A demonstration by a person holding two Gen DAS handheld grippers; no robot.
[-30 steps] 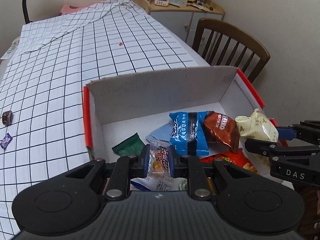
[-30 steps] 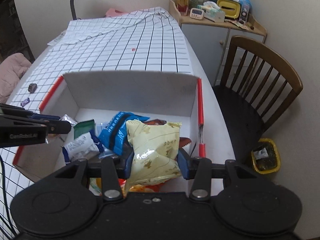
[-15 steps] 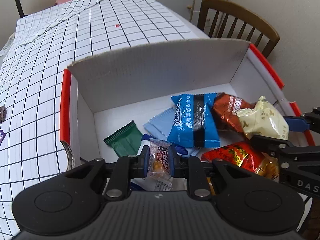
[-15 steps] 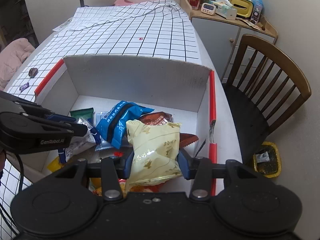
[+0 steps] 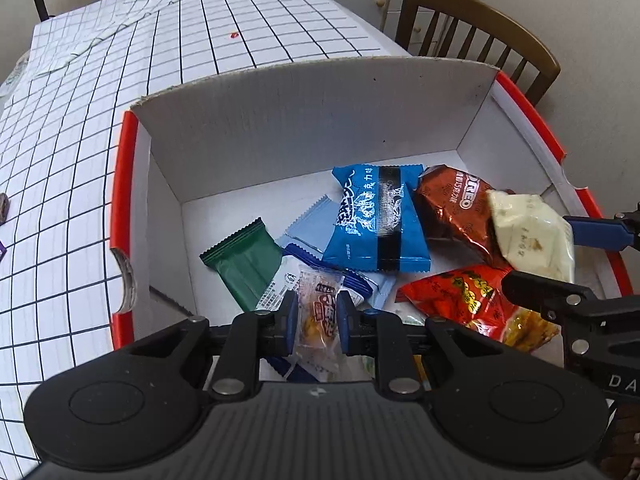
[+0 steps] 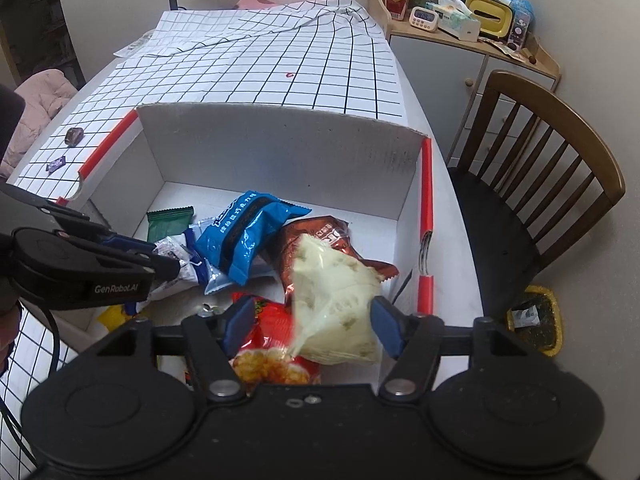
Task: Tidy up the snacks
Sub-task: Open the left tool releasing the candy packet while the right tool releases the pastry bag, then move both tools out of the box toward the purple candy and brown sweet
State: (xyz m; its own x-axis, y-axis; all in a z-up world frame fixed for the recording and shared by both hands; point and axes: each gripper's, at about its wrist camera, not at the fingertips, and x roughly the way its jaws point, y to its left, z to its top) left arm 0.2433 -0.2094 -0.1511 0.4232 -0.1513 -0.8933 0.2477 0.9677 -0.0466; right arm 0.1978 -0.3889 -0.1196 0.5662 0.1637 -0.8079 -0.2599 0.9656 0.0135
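Left wrist view, closest in: the left tool point(image 5: 317, 316) has its blue pads pinched tight on a small clear-wrapped candy point(image 5: 318, 314), holding it just above the near end of the cardboard box point(image 5: 320, 120). Over on the right wrist view, the right tool point(image 6: 310, 326) has its jaws spread wide, and the pale yellow snack bag point(image 6: 336, 304) sits blurred between them, touching the right pad at most and leaning over the pile. Under it lies a red chip bag point(image 6: 272, 344), with the same red bag point(image 5: 460, 292) showing beside the left tool from the other camera. A little farther into the box: a dark green packet point(image 5: 244, 264) lies flat on the white floor at the left side, a white and blue packet point(image 5: 280, 284) is just beside it, and a pale blue wrapper point(image 5: 308, 228) pokes out from beneath the big blue snack pack point(image 5: 376, 220), which rests in the middle. Touching that on the right is a brown foil Oreo bag point(image 5: 452, 212), partly covered by the yellow bag. Past the tall back wall of the box, the bench stretches away under a black-grid white cloth point(image 6: 280, 56), with two small dark candies point(image 6: 74, 136) lying outside the box to the left. Beyond it a wooden chair point(image 6: 552, 152) stands at the right side, and a cluttered cabinet point(image 6: 460, 52) is at the far wall.
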